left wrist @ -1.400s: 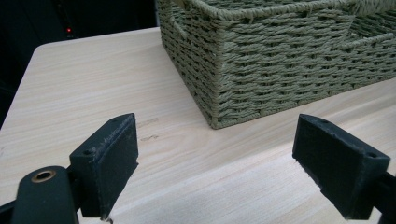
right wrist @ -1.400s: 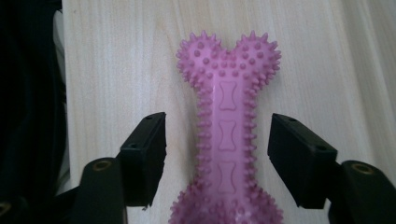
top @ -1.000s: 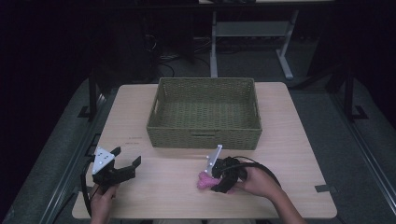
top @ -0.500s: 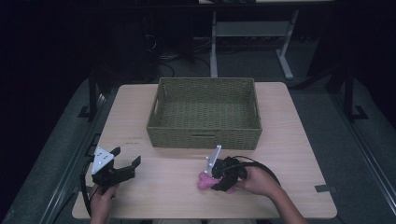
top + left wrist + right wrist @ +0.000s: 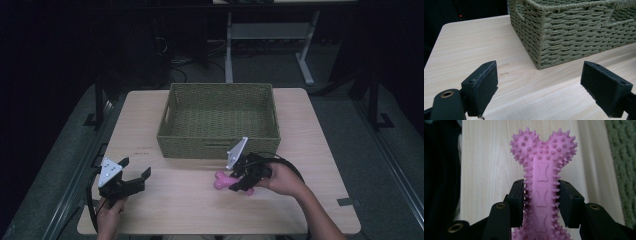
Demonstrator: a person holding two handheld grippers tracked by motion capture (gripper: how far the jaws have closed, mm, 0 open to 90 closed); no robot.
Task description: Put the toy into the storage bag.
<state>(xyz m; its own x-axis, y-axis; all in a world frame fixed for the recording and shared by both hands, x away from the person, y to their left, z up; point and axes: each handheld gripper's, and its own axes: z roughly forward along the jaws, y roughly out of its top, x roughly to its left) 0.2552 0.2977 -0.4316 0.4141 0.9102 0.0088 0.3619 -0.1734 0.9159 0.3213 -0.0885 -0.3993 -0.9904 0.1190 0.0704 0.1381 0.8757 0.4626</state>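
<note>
A: Where is the pink spiked bone toy (image 5: 541, 182) sitting, and what is gripping it?

B: It is lying between the jaws of the right gripper (image 5: 541, 202), which have just been closing and are now clamping its narrow shaft. The left gripper (image 5: 539, 87) is standing released.

A: Handling?

B: Likely light, soft rubber; the nubs are aiding grip. It is showing no readable writing, just embossed bone shapes.

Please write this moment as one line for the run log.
right gripper: shut on pink spiked bone toy, jaws just closed | left gripper: open, nothing held | wicker basket: no toy inside
</note>
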